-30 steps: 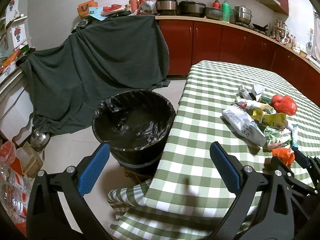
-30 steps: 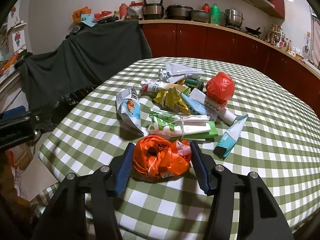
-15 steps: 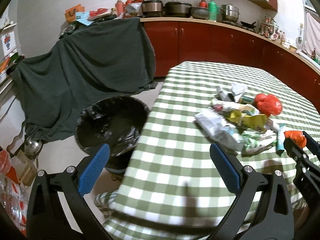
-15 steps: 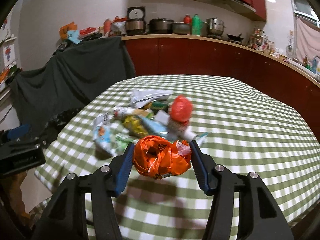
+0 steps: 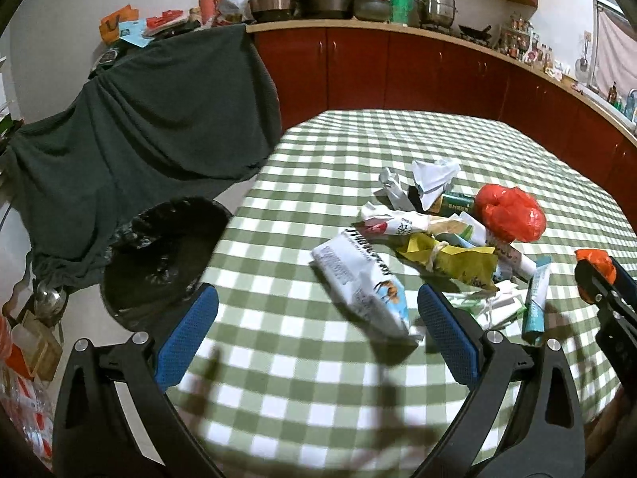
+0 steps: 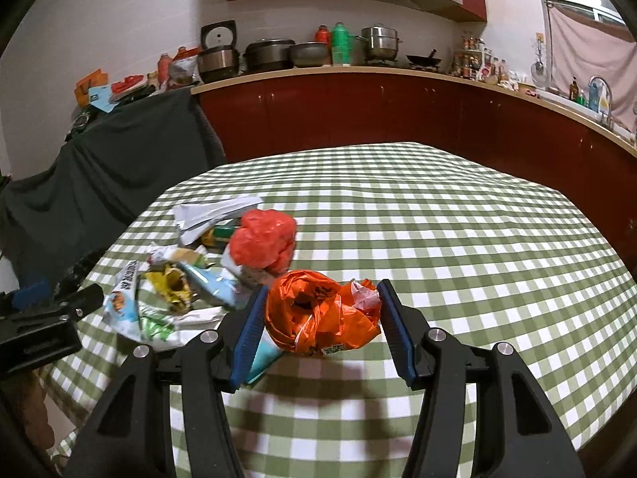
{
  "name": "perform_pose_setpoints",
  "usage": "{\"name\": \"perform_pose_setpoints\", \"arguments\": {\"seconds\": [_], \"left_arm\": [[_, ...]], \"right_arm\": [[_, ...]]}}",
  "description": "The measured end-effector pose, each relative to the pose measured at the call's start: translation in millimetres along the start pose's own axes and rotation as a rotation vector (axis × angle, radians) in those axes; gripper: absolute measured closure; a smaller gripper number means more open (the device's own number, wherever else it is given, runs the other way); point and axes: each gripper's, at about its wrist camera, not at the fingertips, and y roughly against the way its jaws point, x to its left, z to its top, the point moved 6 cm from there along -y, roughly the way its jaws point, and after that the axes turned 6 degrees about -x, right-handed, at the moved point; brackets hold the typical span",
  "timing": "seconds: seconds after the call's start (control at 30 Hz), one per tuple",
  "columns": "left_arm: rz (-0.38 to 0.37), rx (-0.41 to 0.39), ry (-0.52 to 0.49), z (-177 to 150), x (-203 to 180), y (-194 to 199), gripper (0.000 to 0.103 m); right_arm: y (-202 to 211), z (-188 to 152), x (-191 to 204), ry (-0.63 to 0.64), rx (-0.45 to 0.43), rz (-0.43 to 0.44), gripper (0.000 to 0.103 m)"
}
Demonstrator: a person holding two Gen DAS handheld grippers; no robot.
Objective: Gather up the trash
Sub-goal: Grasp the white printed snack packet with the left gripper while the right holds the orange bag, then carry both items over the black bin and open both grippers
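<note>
The trash bin (image 5: 159,263) is partly hidden: the tabletop (image 5: 318,398) edge covers its right side and the left gripper (image 5: 316,334) finger overlaps its near rim. A dark cloth (image 5: 151,119) drapes whatever stands behind it. Print on the white snack wrapper (image 5: 362,283) is blurred. In the right wrist view, the orange bag (image 6: 322,318) hides the tabletop behind it, and a light-blue tube (image 6: 262,354) shows only its end below the fingers.

Right gripper (image 6: 323,328) clamped on crumpled orange plastic bag (image 6: 320,318), held above green-checked table (image 6: 458,247). Trash pile (image 6: 199,279) near table's left edge, red bag (image 6: 264,241) on its right side. Left gripper (image 6: 43,322) beside left edge.
</note>
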Motion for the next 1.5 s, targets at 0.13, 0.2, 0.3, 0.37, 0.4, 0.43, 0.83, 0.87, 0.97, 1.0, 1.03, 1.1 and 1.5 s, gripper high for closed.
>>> {"name": "perform_pose_setpoints", "arguments": {"seconds": [0.13,0.2,0.3,0.37,0.4,0.43,0.83,0.87,0.97,1.0,1.03,1.1,1.5], "left_arm": [[0.005,0.047,-0.010,-5,-4,-22,0.005],[-0.002,0.079,-0.004,-9,-5,-32,0.005],[-0.015,0.086,0.005,-11,-4,-35,0.014],[-0.020,0.090,-0.010,-11,-6,-36,0.032],[-0.026,0.098,-0.016,-12,-6,-38,0.034],[-0.042,0.112,-0.015,-15,-6,-41,0.039],[-0.112,0.061,-0.047,-12,-8,-33,0.070],[-0.106,0.052,-0.051,-11,-7,-31,0.070],[-0.090,0.028,-0.046,-7,0,-26,0.070],[-0.084,0.020,-0.040,-5,4,-24,0.070],[-0.078,0.013,-0.036,-3,8,-22,0.070],[-0.064,-0.001,-0.027,0,16,-18,0.070],[0.123,-0.059,0.047,15,107,0,0.070]], "right_arm": [[-9,-3,-6,-0.018,0.019,-0.001,0.048],[-13,-4,-7,-0.023,0.030,0.000,0.048],[-17,-6,-7,-0.029,0.041,0.002,0.048],[-20,-6,-7,-0.031,0.046,0.005,0.048],[-21,-7,-6,-0.030,0.048,0.006,0.048],[-22,-7,-5,-0.028,0.051,0.008,0.048],[-23,-8,4,-0.002,0.055,0.015,0.048],[-22,-7,5,-0.001,0.055,0.016,0.048],[-20,-6,9,0.005,0.050,0.019,0.048],[-19,-5,11,0.010,0.047,0.023,0.048],[-18,-4,13,0.014,0.045,0.026,0.048],[-16,-2,18,0.024,0.037,0.037,0.048],[-15,26,100,0.102,-0.002,0.215,0.048]]}}
